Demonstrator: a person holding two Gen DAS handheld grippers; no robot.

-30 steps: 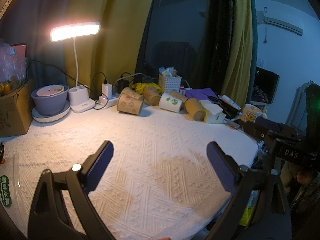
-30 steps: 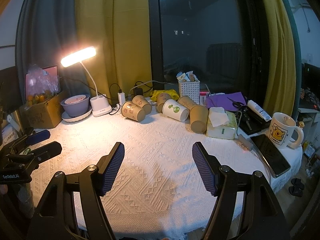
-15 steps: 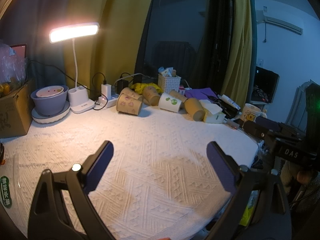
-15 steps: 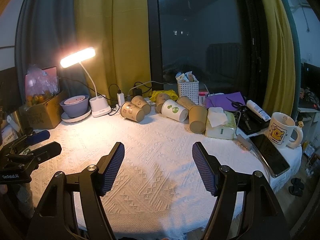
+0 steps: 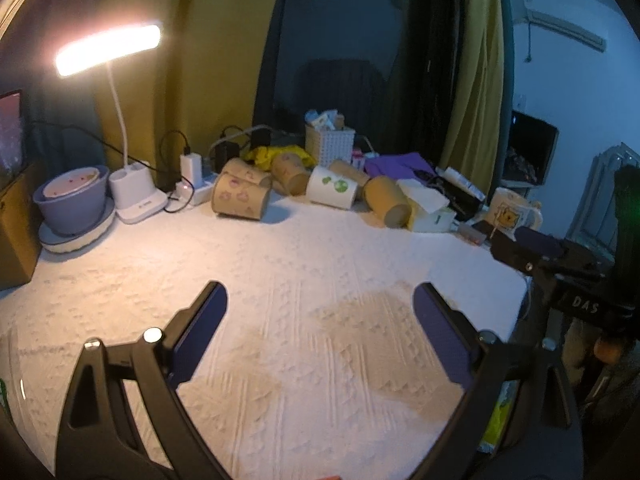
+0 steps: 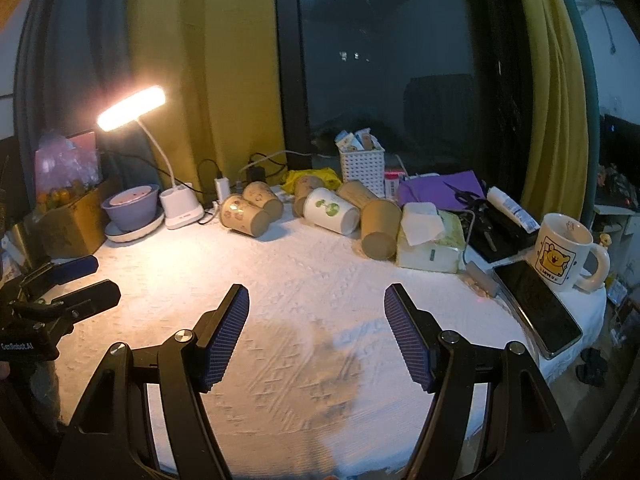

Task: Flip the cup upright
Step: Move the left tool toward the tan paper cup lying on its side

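Several paper cups lie on their sides at the back of the white cloth: a brown printed cup (image 5: 240,199) (image 6: 244,216), a white cup with green dots (image 5: 332,187) (image 6: 330,211) and a plain brown cup (image 5: 390,202) (image 6: 378,226). My left gripper (image 5: 320,300) is open and empty above the near cloth, far from the cups. My right gripper (image 6: 316,298) is open and empty, also well short of the cups. Each gripper shows in the other's view: the right one (image 5: 532,248) at right, the left one (image 6: 76,280) at left.
A lit desk lamp (image 6: 176,204) and a purple bowl (image 6: 132,206) stand back left beside a cardboard box (image 6: 68,224). A tissue box (image 6: 430,240), a phone (image 6: 536,308) and a bear mug (image 6: 562,252) are at right. A white basket (image 6: 362,168) stands behind the cups.
Both grippers have shifted slightly forward and tilted; the cups sit a little lower in both views. Both stay open. No cup has moved.
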